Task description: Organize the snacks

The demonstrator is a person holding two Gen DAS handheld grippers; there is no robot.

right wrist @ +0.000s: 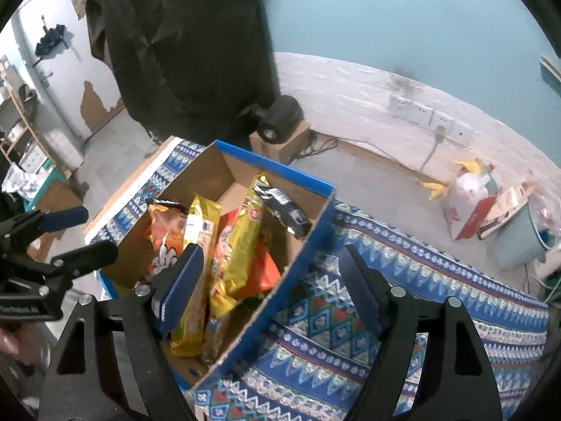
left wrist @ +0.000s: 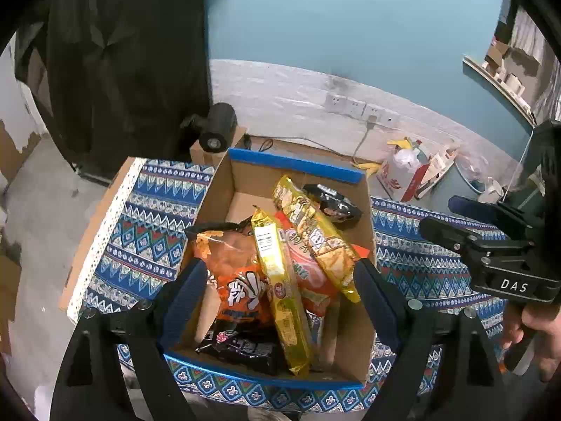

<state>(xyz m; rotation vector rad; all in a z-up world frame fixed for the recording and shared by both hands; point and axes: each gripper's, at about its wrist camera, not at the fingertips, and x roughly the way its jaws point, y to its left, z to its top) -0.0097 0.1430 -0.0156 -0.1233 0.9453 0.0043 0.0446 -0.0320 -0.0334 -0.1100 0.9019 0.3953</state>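
Observation:
A cardboard box [left wrist: 298, 166] with blue-taped rims stands on the patterned tablecloth [left wrist: 147, 235]. It holds several snack packs: an orange bag [left wrist: 231, 273], two yellow packs [left wrist: 277, 280], a red-orange pack [left wrist: 312, 280] and dark packs [left wrist: 333, 203]. My left gripper [left wrist: 280, 294] is open and empty above the box's near end. My right gripper [right wrist: 270, 284] is open and empty, straddling the box's right wall [right wrist: 301, 259]. The box also shows in the right wrist view [right wrist: 273, 168], with the left gripper [right wrist: 77, 231] at its left.
A black spotlight [left wrist: 217, 126] sits on a small carton behind the table. A white and red bag [left wrist: 403, 172] and wall sockets [left wrist: 361, 108] are on the floor side at the back right. The table edge [left wrist: 94, 231] runs along the left.

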